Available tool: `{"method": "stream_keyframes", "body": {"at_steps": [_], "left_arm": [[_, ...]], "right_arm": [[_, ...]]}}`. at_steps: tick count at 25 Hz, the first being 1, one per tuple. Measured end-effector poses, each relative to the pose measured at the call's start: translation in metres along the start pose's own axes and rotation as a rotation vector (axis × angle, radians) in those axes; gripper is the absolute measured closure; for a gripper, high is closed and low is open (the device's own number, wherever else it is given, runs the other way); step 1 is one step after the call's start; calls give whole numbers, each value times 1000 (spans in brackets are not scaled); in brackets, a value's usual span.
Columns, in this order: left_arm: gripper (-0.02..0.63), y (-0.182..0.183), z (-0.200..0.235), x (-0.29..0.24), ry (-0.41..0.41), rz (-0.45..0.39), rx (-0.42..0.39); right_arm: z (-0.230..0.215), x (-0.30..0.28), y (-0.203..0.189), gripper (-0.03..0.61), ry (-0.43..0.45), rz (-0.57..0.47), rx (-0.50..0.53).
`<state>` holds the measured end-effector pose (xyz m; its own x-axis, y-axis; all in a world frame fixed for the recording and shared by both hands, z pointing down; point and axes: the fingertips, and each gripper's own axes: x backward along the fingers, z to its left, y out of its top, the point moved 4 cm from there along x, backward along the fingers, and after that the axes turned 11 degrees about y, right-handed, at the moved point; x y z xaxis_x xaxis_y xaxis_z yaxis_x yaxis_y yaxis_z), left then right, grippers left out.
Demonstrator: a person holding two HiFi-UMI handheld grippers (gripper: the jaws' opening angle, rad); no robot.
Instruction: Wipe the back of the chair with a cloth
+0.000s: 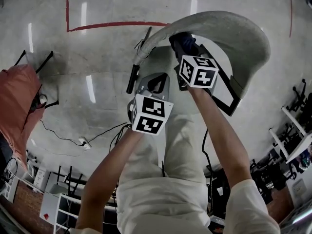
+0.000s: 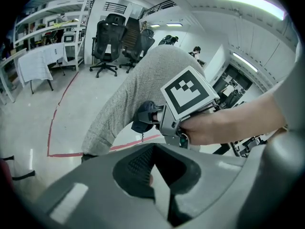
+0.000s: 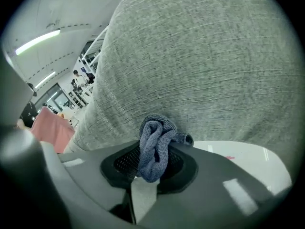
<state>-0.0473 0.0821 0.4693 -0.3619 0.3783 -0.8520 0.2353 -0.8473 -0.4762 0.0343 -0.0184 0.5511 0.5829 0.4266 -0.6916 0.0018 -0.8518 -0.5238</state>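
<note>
Concrete floor (image 1: pixel 107 82): pale grey and glossy, marked with a red tape line (image 1: pixel 117 24) that turns a corner at upper left of the head view.

Chair back (image 3: pixel 200 66): curved and covered in grey woven fabric. It fills most of the right gripper view. In the head view it arches over the right gripper.

Salmon-pink cover (image 1: pixel 17 101): draped over an object at the left edge of the head view, well apart from the chair.

Black office chairs (image 2: pixel 107 37): two stand in the background of the left gripper view, beside a white table (image 2: pixel 35 63).

Right gripper (image 3: pixel 153 168): jaws clamped on a bunched dark blue cloth (image 3: pixel 155 149). The cloth bulges out above the pads and presses against the grey fabric of the chair back. The gripper's cube (image 1: pixel 197 71) carries black-and-white square markers.

Left gripper (image 2: pixel 151 168): jaws drawn together with nothing between them. It is held beside and below the right gripper, clear of the chair back. Its cube (image 1: pixel 151 113) carries similar square markers.

White power strip (image 1: pixel 84 143): lies on the floor with a black cable running from it.
</note>
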Motion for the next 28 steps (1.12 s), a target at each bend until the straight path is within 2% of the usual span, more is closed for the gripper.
{"method": "stream_keyframes", "body": {"at_steps": [10, 18, 25, 28], "left_arm": [[614, -15, 23, 15, 25, -6, 28], [614, -25, 28, 29, 44, -16, 43], [614, -29, 24, 44, 66, -29, 48], [614, -28, 19, 54, 76, -35, 47]], "right_arm": [[39, -19, -16, 489, 218, 36, -64], [70, -22, -34, 489, 378, 143, -41], [100, -9, -53, 489, 529, 275, 77], [110, 7, -56, 489, 562, 301, 133]]}}
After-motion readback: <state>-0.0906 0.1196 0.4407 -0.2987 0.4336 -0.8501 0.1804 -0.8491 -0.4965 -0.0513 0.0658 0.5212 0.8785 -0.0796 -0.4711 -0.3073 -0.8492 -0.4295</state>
